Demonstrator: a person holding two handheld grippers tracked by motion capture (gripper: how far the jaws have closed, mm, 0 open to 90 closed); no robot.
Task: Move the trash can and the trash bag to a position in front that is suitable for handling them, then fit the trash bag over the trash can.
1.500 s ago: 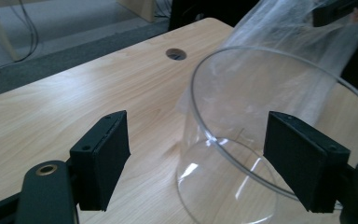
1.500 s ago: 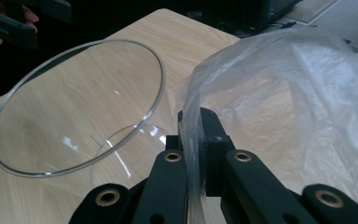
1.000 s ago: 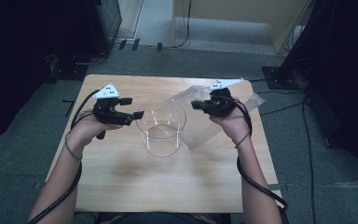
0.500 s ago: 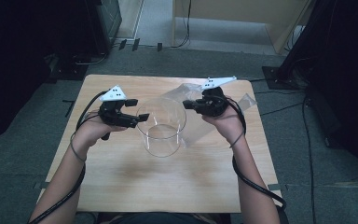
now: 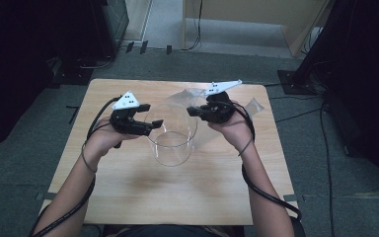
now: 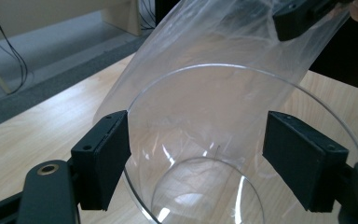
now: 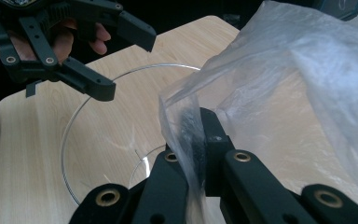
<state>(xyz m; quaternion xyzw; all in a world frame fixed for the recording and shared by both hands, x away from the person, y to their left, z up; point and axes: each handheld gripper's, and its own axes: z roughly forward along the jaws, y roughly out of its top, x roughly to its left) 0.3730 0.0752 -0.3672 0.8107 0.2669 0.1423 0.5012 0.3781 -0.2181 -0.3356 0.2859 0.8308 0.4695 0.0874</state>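
Now: clear glass beaker (image 5: pixel 171 142) upright near middle of wooden table (image 5: pixel 128 197). Left gripper (image 5: pixel 150 116) at beaker's left rim, jaws wide apart, holding nothing. Right gripper (image 5: pixel 191 111) just beyond beaker's far-right rim, jaws pinched together on edge of clear plastic bag (image 5: pixel 249 106). Bag lifted at gripped edge, rest trailing over table's far right, partly behind beaker.

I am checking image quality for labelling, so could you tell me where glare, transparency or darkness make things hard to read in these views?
High view: the surroundings are nearly black, and the glass bowl shows mostly by its rim. Left gripper view: highlights streak the plastic bag. Right gripper view: the bag's film clouds the closed jaws of the right gripper.
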